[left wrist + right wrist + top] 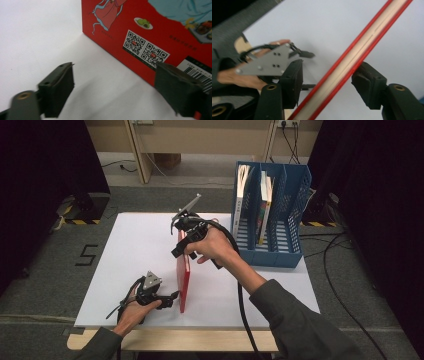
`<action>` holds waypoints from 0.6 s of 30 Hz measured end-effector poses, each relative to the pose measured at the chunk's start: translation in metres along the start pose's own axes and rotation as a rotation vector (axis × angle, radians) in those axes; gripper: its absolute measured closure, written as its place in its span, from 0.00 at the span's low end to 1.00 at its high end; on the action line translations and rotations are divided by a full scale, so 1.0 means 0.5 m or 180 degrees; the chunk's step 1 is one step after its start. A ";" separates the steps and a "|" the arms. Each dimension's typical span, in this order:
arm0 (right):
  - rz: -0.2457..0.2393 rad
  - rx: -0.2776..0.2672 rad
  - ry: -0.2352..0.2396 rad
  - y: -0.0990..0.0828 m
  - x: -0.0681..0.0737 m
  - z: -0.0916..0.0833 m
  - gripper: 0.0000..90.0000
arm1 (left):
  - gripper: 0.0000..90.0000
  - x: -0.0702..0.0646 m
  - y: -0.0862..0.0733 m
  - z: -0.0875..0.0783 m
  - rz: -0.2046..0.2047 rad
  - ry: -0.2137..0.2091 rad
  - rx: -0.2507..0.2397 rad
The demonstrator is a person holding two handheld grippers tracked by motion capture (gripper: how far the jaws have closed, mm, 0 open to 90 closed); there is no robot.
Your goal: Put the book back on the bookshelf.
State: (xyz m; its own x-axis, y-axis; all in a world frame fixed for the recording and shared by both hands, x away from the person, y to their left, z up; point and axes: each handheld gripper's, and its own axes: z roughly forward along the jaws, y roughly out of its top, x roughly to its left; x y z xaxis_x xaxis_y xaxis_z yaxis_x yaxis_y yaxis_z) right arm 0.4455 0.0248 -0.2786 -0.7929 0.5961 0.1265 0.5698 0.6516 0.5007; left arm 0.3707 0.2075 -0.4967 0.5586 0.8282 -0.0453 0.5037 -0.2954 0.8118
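Note:
A thin red book (184, 280) stands on its long edge on the white table top (135, 250), running from near to far. My right gripper (180, 250) comes down over the book's far end. In the right gripper view the book's top edge (352, 60) runs between the open jaws of that gripper (330, 67), with a slim gap on one side. My left gripper (172, 299) rests low on the table at the book's near end, to its left. Its jaws (113, 68) stand wide apart over bare table, with the printed cover (150, 30) just beyond them.
A blue three-slot file rack (299, 210) stands at the table's far right with books upright in two slots. The left hand and its gripper (311, 70) show beyond the book in the right gripper view. The table's wooden front edge (200, 340) runs close to the person.

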 end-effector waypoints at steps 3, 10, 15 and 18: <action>-0.0175 0.0042 -0.0167 -0.008 -0.009 -0.005 0.68 | 0.16 0.013 -0.002 -0.004 -0.0071 0.0031 0.0005; -0.0260 -0.0084 -0.0098 -0.042 -0.031 -0.018 0.73 | 0.16 0.078 -0.015 -0.021 -0.0409 0.0274 0.0083; -0.0280 -0.0159 0.0005 -0.058 -0.036 -0.030 0.74 | 0.16 0.122 -0.026 -0.030 -0.0597 0.0418 0.0144; -0.0282 -0.0173 0.0050 -0.063 -0.035 -0.037 0.75 | 0.16 0.132 -0.029 -0.032 -0.0643 0.0439 0.0158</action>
State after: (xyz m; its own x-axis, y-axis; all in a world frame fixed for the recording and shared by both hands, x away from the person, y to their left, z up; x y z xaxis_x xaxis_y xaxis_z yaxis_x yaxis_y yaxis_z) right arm 0.4374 -0.0147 -0.2809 -0.8432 0.5296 0.0928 0.4851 0.6748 0.5562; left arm 0.3897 0.2742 -0.5022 0.3498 0.9290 -0.1211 0.6297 -0.1374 0.7646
